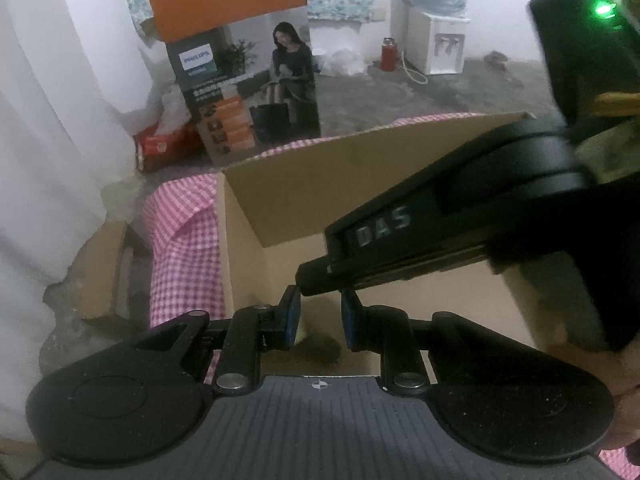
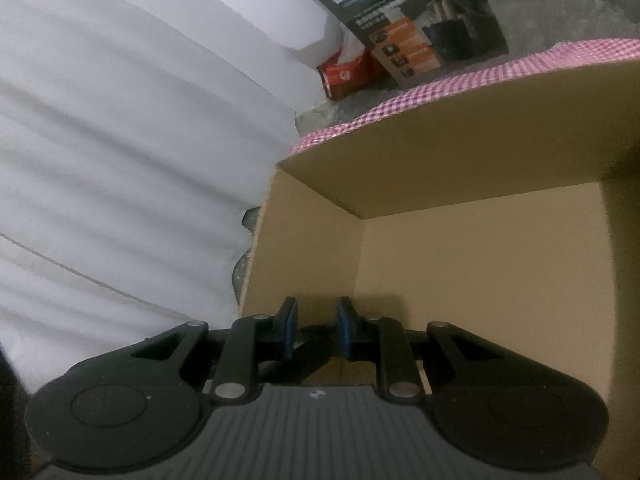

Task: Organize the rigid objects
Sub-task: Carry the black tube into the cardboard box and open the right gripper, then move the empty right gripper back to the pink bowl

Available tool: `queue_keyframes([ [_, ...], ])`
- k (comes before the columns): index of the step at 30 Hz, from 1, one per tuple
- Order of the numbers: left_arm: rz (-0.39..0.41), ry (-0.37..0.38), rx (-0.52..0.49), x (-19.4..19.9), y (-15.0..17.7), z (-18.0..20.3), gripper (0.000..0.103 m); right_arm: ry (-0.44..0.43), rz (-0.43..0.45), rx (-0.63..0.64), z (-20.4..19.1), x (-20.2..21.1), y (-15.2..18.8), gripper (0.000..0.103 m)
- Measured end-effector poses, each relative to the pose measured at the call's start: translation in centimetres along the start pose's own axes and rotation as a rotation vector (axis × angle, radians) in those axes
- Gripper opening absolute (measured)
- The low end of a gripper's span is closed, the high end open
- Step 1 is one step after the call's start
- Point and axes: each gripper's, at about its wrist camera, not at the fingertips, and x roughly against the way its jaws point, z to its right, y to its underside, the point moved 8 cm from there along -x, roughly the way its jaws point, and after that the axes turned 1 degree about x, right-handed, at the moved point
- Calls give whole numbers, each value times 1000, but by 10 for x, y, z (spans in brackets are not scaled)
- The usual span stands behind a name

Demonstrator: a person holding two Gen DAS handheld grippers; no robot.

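An open cardboard box [image 1: 280, 200] stands on a pink checked cloth [image 1: 180, 240]; it also shows in the right wrist view [image 2: 460, 264], with bare inside walls and floor. My left gripper [image 1: 320, 316] hangs over the box's near edge, jaws apart, nothing between them. My right gripper [image 2: 318, 326] is inside the box mouth, jaws apart and empty. The right gripper's black body, marked DAS [image 1: 460, 216], reaches in from the right just above my left fingertips. No loose objects show in the box.
A Philips appliance carton [image 1: 244, 92] with an orange flap stands on the concrete floor beyond the table. A red carton [image 1: 168, 148], a red flask [image 1: 388, 54] and a white water dispenser [image 1: 440, 44] are farther back. White curtain [image 2: 120, 160] hangs at left.
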Motion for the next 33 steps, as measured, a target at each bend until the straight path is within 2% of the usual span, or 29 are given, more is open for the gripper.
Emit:
queue_keyframes([
  [4,6,-10,-3,0,-4,-3,22,-8,-17,-35,6,-11,-5,24],
  [9,32,4,12,16,-6,-6,23,-11,-2,-42,5,-1,-4,25],
  [15,72,46,26,51,0,-2,27,-16,56,-35,-2,42,5,25],
  [18,98,71,30,77,9,1,33,-22,96,-23,-9,73,19,25],
  [21,141,100,31,107,21,4,42,-27,142,-4,-16,111,40,25],
  [26,207,148,4,153,56,17,69,-44,230,43,-21,181,87,26],
  [28,214,177,-13,164,74,25,71,-43,266,51,-16,210,110,29],
  [29,214,193,-13,169,84,29,73,-40,281,49,-11,223,122,35],
  [31,207,234,-8,173,102,37,75,-29,313,46,-2,247,145,40],
  [33,195,261,-10,176,121,45,75,-13,346,41,7,267,168,41],
])
